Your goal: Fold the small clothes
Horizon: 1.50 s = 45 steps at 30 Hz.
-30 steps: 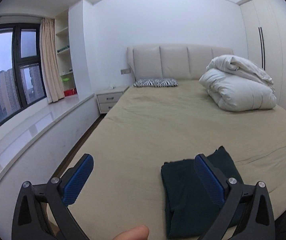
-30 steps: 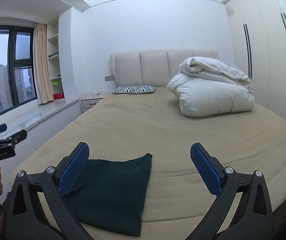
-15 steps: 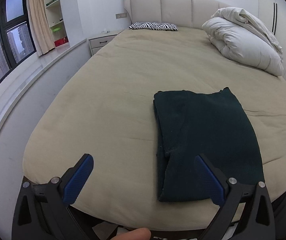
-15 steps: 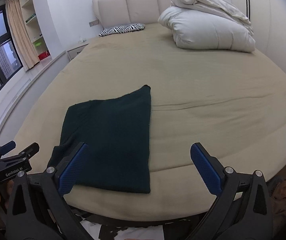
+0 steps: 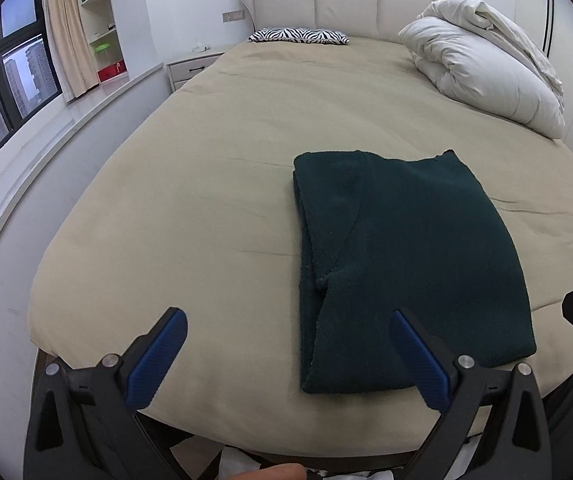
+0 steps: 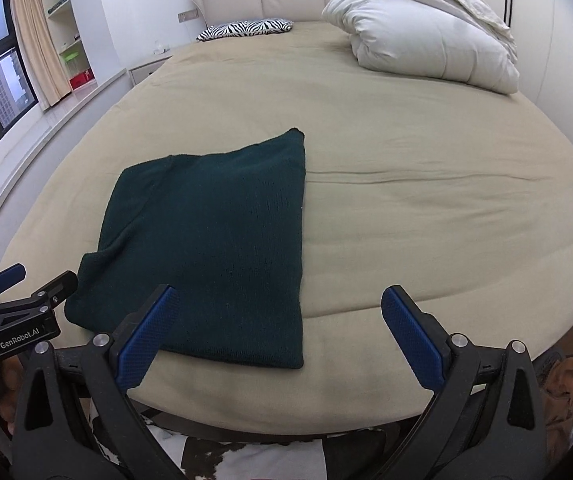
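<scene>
A dark green knit garment (image 5: 402,256) lies folded into a rectangle near the foot of the beige bed (image 5: 214,184); it also shows in the right wrist view (image 6: 214,240). My left gripper (image 5: 286,354) is open and empty, held above the bed's front edge, left of the garment's near end. My right gripper (image 6: 276,330) is open and empty, above the garment's near right corner. The left gripper's body (image 6: 14,320) shows at the left of the right wrist view.
A white folded duvet (image 5: 482,64) lies at the bed's far right. A zebra pillow (image 5: 298,35) rests by the headboard. A nightstand (image 5: 190,68) and a window ledge (image 5: 46,136) run along the left. Wardrobe doors (image 6: 566,40) stand on the right.
Both grippers have tilted down from looking across the room to looking down at the bed and the garment. Both stay open.
</scene>
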### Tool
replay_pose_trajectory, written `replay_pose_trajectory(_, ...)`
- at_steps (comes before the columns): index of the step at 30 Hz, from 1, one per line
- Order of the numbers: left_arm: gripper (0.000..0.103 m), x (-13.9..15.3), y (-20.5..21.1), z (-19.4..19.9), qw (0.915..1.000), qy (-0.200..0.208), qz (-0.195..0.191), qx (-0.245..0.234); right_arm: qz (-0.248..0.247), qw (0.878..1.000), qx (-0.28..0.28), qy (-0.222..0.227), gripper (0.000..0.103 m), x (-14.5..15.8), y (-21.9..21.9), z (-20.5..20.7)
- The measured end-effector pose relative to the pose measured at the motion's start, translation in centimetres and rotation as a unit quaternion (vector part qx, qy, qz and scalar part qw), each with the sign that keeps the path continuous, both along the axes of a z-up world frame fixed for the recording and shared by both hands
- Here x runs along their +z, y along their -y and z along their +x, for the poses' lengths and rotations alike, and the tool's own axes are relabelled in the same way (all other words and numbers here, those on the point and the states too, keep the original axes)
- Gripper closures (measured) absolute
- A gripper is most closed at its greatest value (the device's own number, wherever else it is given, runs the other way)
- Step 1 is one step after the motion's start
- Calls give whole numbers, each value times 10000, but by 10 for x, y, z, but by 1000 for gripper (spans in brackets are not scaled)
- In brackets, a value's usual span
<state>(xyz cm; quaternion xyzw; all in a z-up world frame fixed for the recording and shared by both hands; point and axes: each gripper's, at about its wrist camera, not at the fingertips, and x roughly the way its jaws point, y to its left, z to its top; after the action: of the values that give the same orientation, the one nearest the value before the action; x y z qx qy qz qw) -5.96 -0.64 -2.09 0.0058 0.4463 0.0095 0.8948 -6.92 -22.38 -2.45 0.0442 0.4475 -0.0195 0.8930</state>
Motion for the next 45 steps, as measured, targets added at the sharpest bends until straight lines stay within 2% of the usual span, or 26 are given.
replay_pose_trajectory(45, 0, -2, -3, 2, 10000, -55, -62, 16, 78, 9997, 8, -212, 0, -12, -12, 8)
